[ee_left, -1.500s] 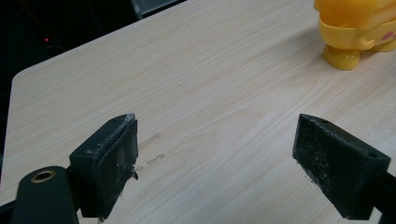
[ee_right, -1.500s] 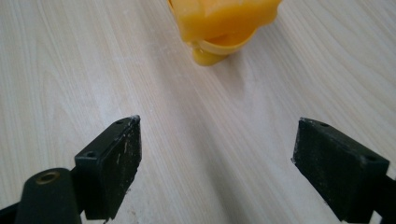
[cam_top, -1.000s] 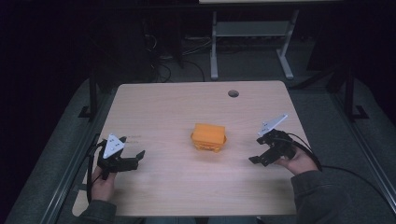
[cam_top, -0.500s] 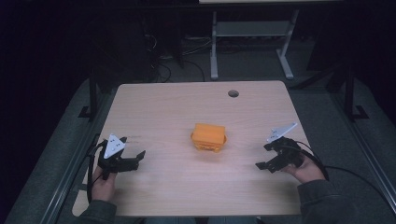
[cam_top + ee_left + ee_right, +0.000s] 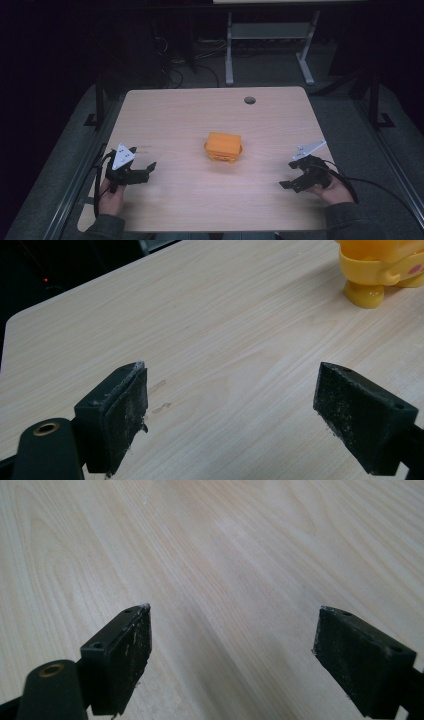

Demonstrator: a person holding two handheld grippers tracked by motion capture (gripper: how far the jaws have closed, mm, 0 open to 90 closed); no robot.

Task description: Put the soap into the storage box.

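Observation:
An orange, boxy toy (image 5: 223, 146) stands near the middle of the wooden table (image 5: 200, 115); its yellow feet and lower body (image 5: 380, 270) reach into the top right of the left gripper view. My left gripper (image 5: 148, 169) rests low at the table's left front, open and empty, well to the left of the toy. Its own view has the jaws wide apart around bare wood (image 5: 230, 390). My right gripper (image 5: 289, 181) is at the right front, also open with nothing held, its jaws spread over plain tabletop (image 5: 232, 625).
A round cable hole (image 5: 249, 100) sits near the table's far edge. Beyond the table stand a grey metal frame (image 5: 270, 35) and loose cables on a dark floor. A black cable (image 5: 380, 192) trails right from the right gripper.
The right gripper has drawn back toward the table's front right edge, away from the toy. The left gripper and the toy have stayed put.

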